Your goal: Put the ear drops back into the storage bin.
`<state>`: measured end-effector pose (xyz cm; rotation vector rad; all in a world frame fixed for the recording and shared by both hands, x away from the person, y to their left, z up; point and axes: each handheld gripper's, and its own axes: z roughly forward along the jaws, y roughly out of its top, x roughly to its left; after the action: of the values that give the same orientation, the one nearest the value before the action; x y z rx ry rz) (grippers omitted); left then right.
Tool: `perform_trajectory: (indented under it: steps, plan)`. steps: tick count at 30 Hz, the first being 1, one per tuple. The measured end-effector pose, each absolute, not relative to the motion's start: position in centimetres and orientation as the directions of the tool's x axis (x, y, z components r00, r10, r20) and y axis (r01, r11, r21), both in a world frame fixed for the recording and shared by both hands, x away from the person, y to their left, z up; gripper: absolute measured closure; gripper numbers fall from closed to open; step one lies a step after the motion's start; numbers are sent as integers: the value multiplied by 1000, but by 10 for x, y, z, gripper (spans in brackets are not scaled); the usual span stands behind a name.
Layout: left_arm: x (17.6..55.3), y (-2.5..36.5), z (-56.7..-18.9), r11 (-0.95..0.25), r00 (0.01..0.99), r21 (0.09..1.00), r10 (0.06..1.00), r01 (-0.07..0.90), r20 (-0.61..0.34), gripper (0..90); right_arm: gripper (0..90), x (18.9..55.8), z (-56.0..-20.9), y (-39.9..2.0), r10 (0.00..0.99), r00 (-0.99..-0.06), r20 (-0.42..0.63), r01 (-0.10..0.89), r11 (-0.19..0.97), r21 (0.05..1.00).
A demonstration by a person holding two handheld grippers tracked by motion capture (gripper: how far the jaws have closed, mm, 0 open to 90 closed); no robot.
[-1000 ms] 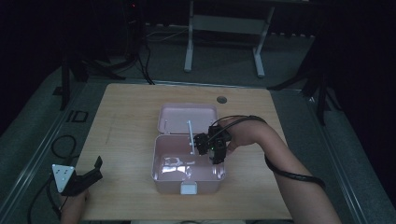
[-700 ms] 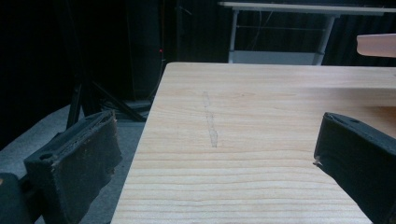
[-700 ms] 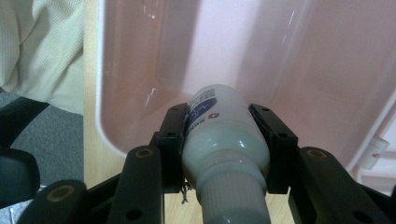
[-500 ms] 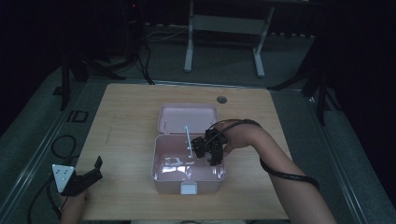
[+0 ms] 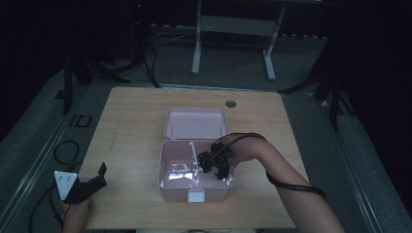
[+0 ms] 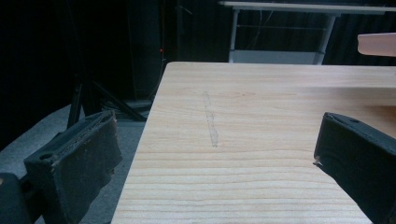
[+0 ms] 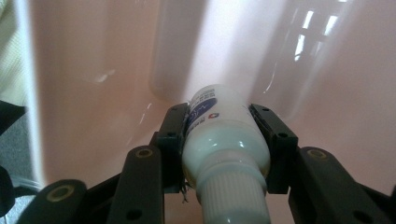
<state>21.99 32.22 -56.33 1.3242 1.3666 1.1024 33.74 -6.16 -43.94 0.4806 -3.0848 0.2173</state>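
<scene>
My right jaws [image 7: 219, 154] clamp the white bottle [image 7: 224, 140] across its body, base ahead, for setting down inside the pink box [image 5: 167, 182]; my left jaws [image 6: 215, 158] idle open over bare tabletop [image 6: 261, 107].

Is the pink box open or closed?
Open: the pink box has its lid folded back flat on the table behind it.

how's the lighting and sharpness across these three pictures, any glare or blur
High view: dim, room dark, table lit. Right gripper view: glare streaks on the pink box wall; white bottle soft up close. Left gripper view: evenly lit wood, near fingers slightly blurred.
</scene>
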Motion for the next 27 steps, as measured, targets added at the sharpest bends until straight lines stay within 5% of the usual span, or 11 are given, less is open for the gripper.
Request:
perform_trajectory:
  steps: [27]
  plan:
    - [220,322,-563,22,-14,982,1000,189,-19,5,594,335,-489,-56,-286,-957,54,-291,938,-190]
